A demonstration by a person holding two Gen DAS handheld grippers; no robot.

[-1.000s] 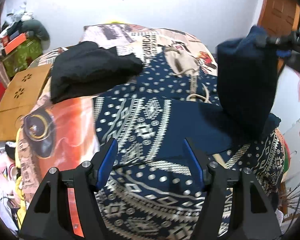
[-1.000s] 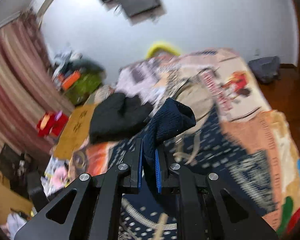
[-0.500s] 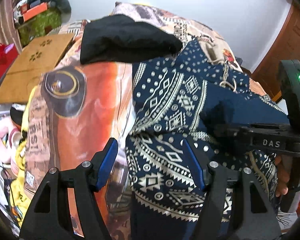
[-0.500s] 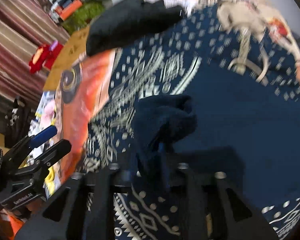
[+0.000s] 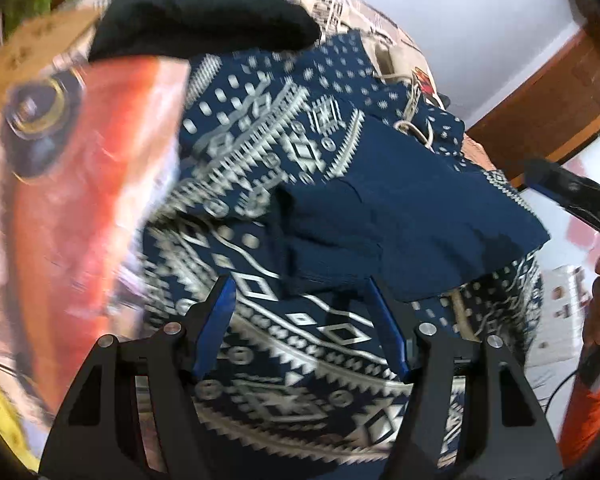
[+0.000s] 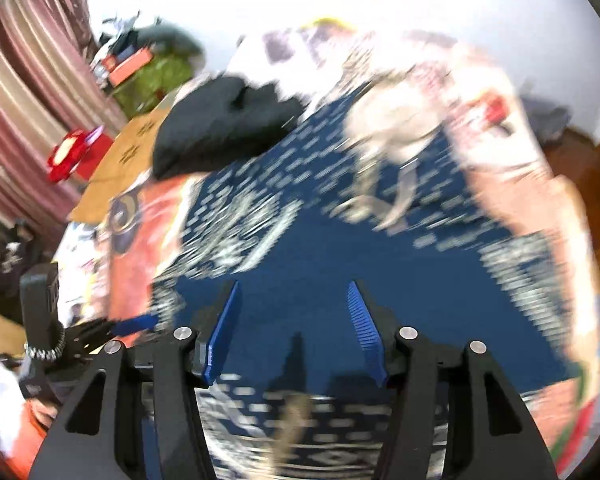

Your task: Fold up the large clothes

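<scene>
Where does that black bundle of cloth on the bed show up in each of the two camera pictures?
Left wrist view: the black bundle lies at the top, left of centre, beyond the blue patterned garment.
Right wrist view: it sits upper left of centre, blurred, at the garment's far edge.
Shared landmark: the orange print on the bedsheet, just below the bundle.

- left gripper (image 5: 300, 312): black triangular frames with cut-outs, silver screws, blue ribbed fingers (image 5: 214, 324)
- right gripper (image 6: 294, 320): same black build, blue fingers (image 6: 224, 332)
</scene>
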